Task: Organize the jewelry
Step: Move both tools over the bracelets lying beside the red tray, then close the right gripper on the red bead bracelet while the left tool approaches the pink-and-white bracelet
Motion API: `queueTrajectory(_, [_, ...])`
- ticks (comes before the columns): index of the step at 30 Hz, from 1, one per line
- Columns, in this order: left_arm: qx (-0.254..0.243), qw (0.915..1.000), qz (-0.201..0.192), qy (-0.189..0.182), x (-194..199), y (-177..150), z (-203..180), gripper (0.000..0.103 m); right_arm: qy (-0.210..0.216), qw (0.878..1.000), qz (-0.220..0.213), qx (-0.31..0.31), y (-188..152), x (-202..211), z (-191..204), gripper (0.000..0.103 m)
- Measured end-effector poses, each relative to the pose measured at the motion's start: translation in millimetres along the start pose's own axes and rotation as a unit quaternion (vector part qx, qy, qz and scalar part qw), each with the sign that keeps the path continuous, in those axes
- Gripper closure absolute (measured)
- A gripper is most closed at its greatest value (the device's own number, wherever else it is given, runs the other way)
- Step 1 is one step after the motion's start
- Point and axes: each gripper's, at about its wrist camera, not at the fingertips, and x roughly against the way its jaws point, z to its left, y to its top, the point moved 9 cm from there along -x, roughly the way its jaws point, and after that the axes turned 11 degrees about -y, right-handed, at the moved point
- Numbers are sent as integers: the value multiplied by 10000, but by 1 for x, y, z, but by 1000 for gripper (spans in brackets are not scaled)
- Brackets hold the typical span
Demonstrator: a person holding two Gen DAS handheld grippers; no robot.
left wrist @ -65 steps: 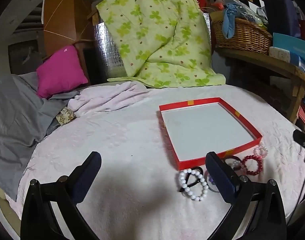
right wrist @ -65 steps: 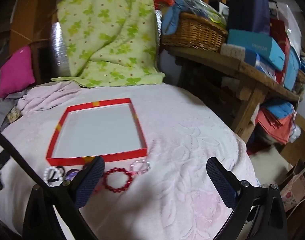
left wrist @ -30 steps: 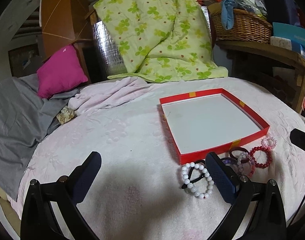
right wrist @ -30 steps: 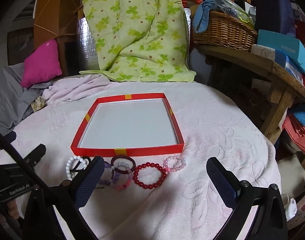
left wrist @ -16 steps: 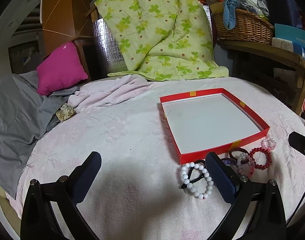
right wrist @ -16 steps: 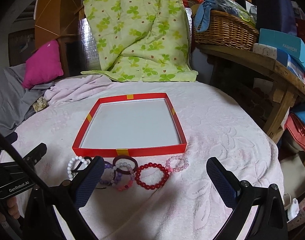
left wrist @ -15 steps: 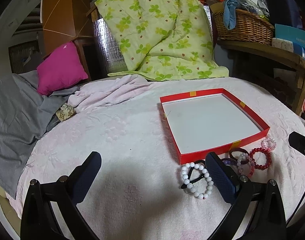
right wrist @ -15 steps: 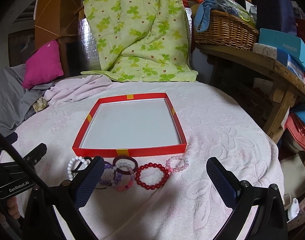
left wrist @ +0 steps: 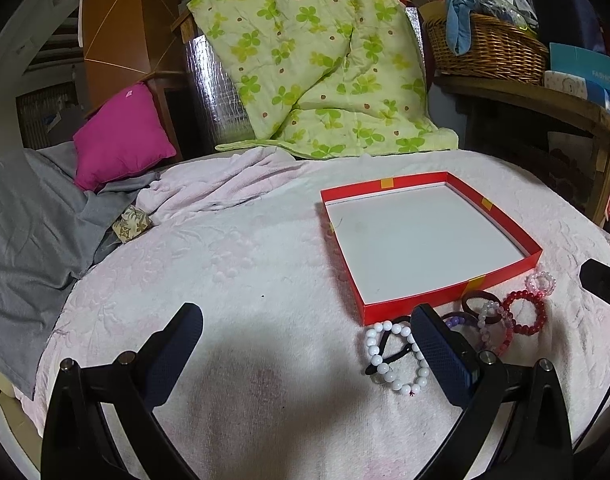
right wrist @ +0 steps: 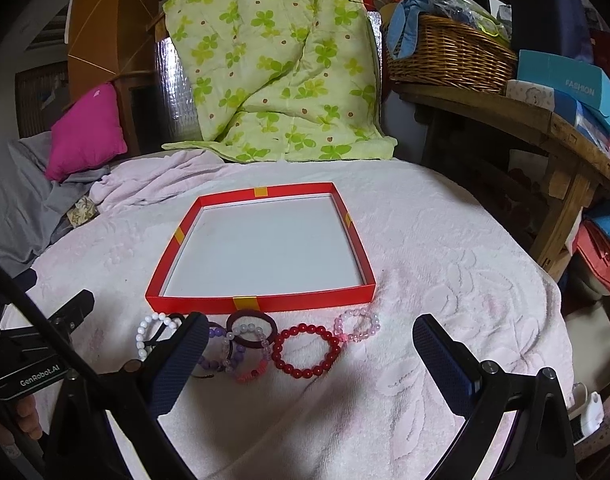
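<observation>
Above the bracelets (right wrist: 305,350), both claws (right wrist: 311,344) (left wrist: 305,336) gape wide, empty.

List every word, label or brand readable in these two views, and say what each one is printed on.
"FASHION": on the blue box on the wooden shelf, clear in the right wrist view, fainter in the left wrist view.
"GenRobot.AI": on the body of the left tool, seen in the right wrist view.
The pale patterned box beside the blue box carries a printed picture, with no text that can be read.
</observation>
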Motion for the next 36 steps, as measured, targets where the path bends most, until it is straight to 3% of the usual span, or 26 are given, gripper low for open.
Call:
queueTrajectory(11, [7,9999,106,-80,-9,-7,0,0,280,9993,174,-179,-4,-8,-4,0])
queueTrajectory(15, [211,9983,327,-434,-19,-14,0,0,629,9964,353,-452,-6,-14,-15,3])
queueTrajectory(19, [470,9937,609,-818,-29,-23,-1,0,1005,9893,639,-847,-14,-25,-31,13])
queueTrajectory(25, [366,9924,816,-840,-37,-33,-6,0,1244,9807,1110,-1017,-30,-48,-40,49])
queueTrajectory(28, [450,9906,921,-908,-41,-36,-5,0,1390,9771,1297,-954,-35,-56,-28,52])
queueTrajectory(32, [387,9903,1002,-881,-43,-40,-6,0,1201,9785,1550,-638,-45,-70,-9,54])
queueTrajectory(34, [381,9902,1023,-874,-44,-42,-6,0,1124,9768,1715,-619,-49,-81,-5,64])
queueTrajectory(36, [396,9898,1031,-901,-44,-42,-7,0,996,9745,1911,-625,-54,-93,-2,65])
